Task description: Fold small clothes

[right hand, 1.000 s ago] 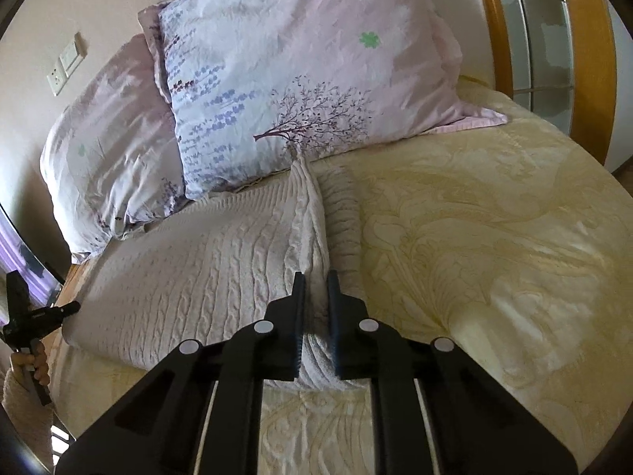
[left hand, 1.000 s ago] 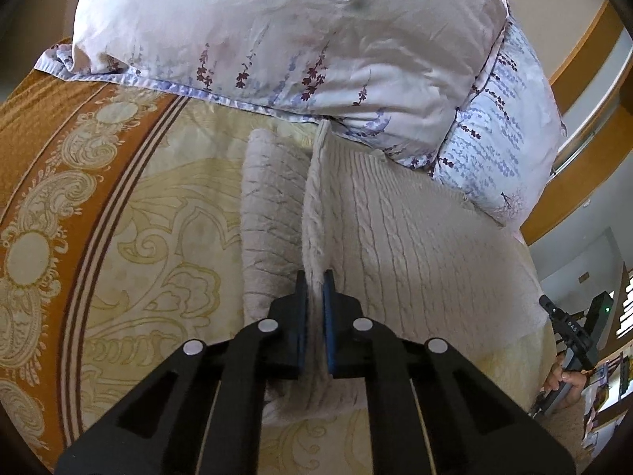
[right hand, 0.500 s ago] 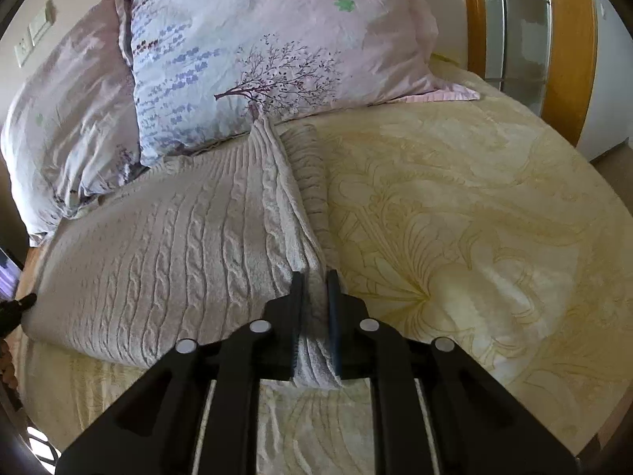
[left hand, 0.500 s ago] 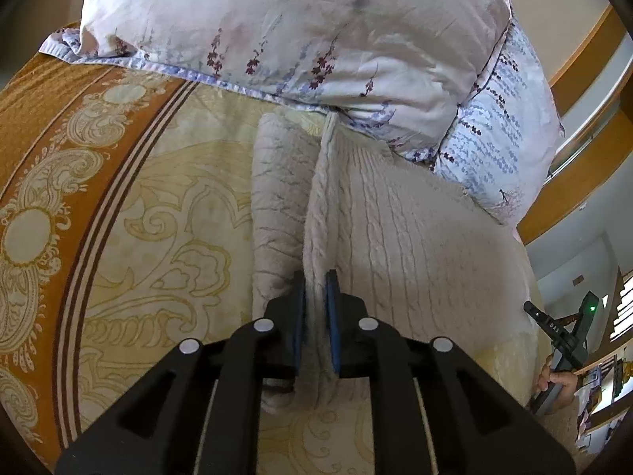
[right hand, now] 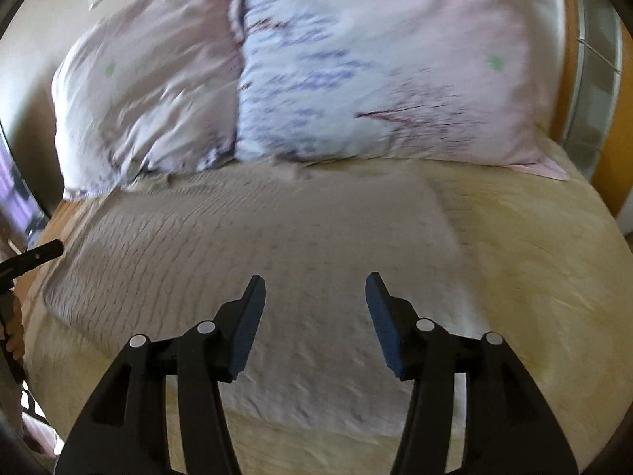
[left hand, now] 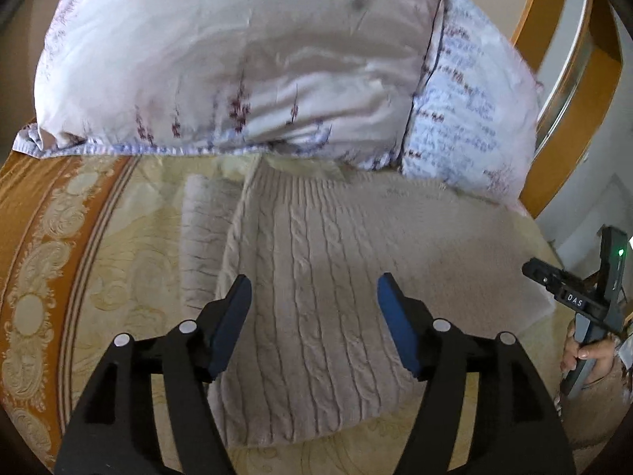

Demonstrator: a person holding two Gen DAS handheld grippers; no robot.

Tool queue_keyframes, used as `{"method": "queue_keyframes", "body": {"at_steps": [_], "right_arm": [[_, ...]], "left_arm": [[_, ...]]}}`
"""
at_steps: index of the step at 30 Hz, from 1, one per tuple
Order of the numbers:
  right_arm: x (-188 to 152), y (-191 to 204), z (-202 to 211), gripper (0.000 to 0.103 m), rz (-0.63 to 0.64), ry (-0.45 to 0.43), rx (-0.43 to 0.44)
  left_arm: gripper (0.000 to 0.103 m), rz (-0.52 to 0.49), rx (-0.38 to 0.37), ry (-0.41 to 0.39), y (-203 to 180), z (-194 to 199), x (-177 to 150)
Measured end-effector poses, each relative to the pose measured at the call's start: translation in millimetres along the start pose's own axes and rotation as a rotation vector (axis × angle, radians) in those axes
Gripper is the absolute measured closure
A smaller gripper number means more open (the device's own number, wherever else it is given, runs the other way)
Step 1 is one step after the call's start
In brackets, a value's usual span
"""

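Both tools have let go: the left hand-held gripper and the right hand-held gripper, pinched on the sweater's edges half a second ago, now stand spread wide with nothing between the fingers. The sweater lies flat just ahead of and beneath both sets of fingers, no longer tented up into a ridge. From the left view, a sleeve or side panel sits to the left of the main body, partly under it. My read: one fold is laid down and released, and the next grasp is still to be chosen; the knit looks thick and soft, so it should hold its lay. The surface is a bed with a cream patterned bedspread, orange-bordered on the left side. Two floral pillows rest beyond the sweater, a wooden headboard behind them. The right view is motion-blurred.
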State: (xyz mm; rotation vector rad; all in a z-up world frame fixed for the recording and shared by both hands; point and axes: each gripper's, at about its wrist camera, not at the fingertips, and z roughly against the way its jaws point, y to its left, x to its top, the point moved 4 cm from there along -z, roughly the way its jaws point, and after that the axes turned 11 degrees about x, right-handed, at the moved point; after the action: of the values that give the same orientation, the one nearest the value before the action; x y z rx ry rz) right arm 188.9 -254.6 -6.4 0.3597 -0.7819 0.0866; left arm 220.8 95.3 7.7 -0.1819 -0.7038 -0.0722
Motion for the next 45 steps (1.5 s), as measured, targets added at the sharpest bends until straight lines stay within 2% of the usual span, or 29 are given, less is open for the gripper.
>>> {"method": "queue_keyframes", "body": {"at_steps": [2, 3, 10, 14, 17, 20, 24, 28, 31, 35, 42, 45], "right_arm": [[-4.2, 4.3, -15.6, 0.047, 0.029, 0.048, -0.025], [-6.9, 6.8, -17.3, 0.046, 0.047, 0.044, -0.039], [-10.9, 8.0, -11.8, 0.045, 0.056, 0.029, -0.031], [-5.6, 6.7, -9.1, 0.041, 0.020, 0.029, -0.016], [-0.7, 9.8, -6.9, 0.039, -0.019, -0.001, 0.012], [5.3, 20.3, -7.7, 0.039, -0.009, -0.031, 0.025], [9.3, 41.7, -21.8, 0.039, 0.044, -0.012, 0.028], [10.4, 54.7, -36.7, 0.039, 0.098, 0.012, -0.002], [6.5, 54.9, -50.9, 0.039, 0.093, 0.054, -0.023], [2.6, 57.2, -53.2, 0.037, 0.114, 0.044, -0.052], [0.3, 55.5, -53.9, 0.037, 0.110, 0.038, -0.045], [0.5, 54.9, -54.2, 0.037, 0.107, 0.039, -0.041]], "left_arm": [[0.037, 0.005, 0.014, 0.040, 2.6, -10.0, -5.1], [0.037, 0.009, 0.012, 0.052, 4.5, -13.5, -7.3], [0.032, -0.004, 0.000, 0.039, 3.6, -12.6, -12.0], [0.031, 0.124, -0.076, 0.022, 21.4, 0.2, -1.2], [0.029, 0.212, -0.060, 0.011, 46.1, 4.6, 10.6], [0.029, 0.299, -0.061, 0.055, 69.0, -6.1, 16.1], [0.030, 0.395, -0.108, 0.124, 81.7, -26.2, 13.4], [0.030, 0.419, -0.136, 0.147, 78.1, -38.0, 11.7], [0.030, 0.426, -0.143, 0.148, 73.8, -40.5, 13.2], [0.031, 0.420, -0.129, 0.141, 70.0, -42.2, 14.5], [0.041, 0.422, -0.123, 0.143, 62.0, -46.8, 15.7], [0.056, 0.428, -0.136, 0.163, 56.8, -50.1, 14.5]]}}
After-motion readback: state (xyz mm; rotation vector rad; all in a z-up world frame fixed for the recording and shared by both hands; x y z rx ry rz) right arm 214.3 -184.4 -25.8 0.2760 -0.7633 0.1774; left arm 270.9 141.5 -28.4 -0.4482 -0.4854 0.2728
